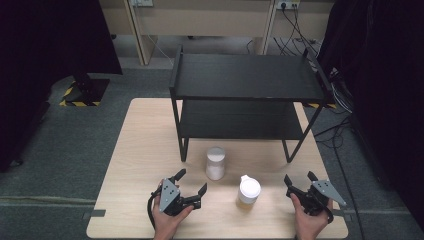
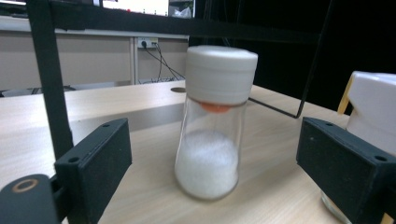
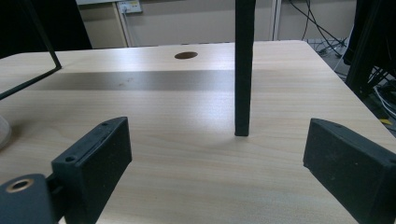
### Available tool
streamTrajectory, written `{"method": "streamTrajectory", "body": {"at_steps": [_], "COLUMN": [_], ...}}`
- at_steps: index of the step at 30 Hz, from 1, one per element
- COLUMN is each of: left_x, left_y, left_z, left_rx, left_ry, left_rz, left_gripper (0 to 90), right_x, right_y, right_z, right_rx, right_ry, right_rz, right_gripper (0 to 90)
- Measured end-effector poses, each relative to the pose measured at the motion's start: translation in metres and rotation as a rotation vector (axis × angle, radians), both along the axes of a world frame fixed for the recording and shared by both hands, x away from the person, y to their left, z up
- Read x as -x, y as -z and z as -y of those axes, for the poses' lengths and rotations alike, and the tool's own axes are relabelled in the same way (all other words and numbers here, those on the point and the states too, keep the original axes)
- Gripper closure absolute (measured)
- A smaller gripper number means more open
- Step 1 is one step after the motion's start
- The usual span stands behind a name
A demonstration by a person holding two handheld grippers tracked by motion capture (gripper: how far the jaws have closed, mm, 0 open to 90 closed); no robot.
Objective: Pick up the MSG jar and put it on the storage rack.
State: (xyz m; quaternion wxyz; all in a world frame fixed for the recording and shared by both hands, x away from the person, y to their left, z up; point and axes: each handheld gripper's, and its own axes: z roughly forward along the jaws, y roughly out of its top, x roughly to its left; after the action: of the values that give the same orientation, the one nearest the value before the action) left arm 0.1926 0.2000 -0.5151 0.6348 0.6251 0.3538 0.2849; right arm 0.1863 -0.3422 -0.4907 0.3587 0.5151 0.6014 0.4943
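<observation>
The fingers of the left gripper stand wide apart with nothing between them, aimed at the shaker, which stands upright on the table a little ahead of them. In the left gripper view the shaker sits almost centred in the gap, so this looks like a line-up for a grasp around its glass body, below the white cap. The glass is partly filled with white grains, so it should be kept upright.

The fingers of the right gripper are also spread and empty, low over the table near its right edge, and pointed past a leg of the black rack; it seems to be waiting.

Between the two grippers stands a second shaker with a white lid, near the first but apart from it. It crowds the left gripper's right-hand finger, which could brush it when closing. The rack's two shelves behind are bare.
</observation>
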Motion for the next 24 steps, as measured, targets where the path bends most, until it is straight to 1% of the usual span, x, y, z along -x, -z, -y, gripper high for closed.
{"method": "streamTrajectory", "body": {"at_steps": [3,6,8,10,13,19,24], "left_x": [-0.005,-0.010,-0.014,-0.018,-0.022,-0.031,-0.040], "left_y": [-0.003,-0.004,-0.006,-0.007,-0.009,-0.012,-0.014], "left_z": [0.004,0.007,0.008,0.010,0.013,0.022,0.032], "left_rx": [-0.002,-0.004,-0.002,-0.015,-0.021,-0.037,-0.026], "left_ry": [0.010,0.010,0.012,0.009,0.009,0.011,0.010], "left_rz": [-0.002,-0.008,-0.019,-0.024,-0.031,-0.030,-0.028], "left_gripper": [9.7,9.7,9.7,9.8,9.8,11.9,13.5], "right_x": [0.000,0.000,0.000,0.000,0.000,-0.001,-0.001], "right_y": [0.000,0.000,0.000,0.000,0.000,-0.001,0.000], "right_z": [-0.001,0.001,0.001,0.001,0.002,0.002,0.002], "right_rx": [0.005,-0.005,-0.010,-0.010,-0.009,-0.008,-0.012], "right_ry": [-0.001,-0.001,-0.001,-0.001,-0.003,-0.004,-0.003], "right_rz": [-0.001,-0.001,-0.003,-0.004,-0.004,-0.005,-0.006], "right_gripper": [7.8,7.7,7.7,7.7,7.6,7.5,7.4]}}
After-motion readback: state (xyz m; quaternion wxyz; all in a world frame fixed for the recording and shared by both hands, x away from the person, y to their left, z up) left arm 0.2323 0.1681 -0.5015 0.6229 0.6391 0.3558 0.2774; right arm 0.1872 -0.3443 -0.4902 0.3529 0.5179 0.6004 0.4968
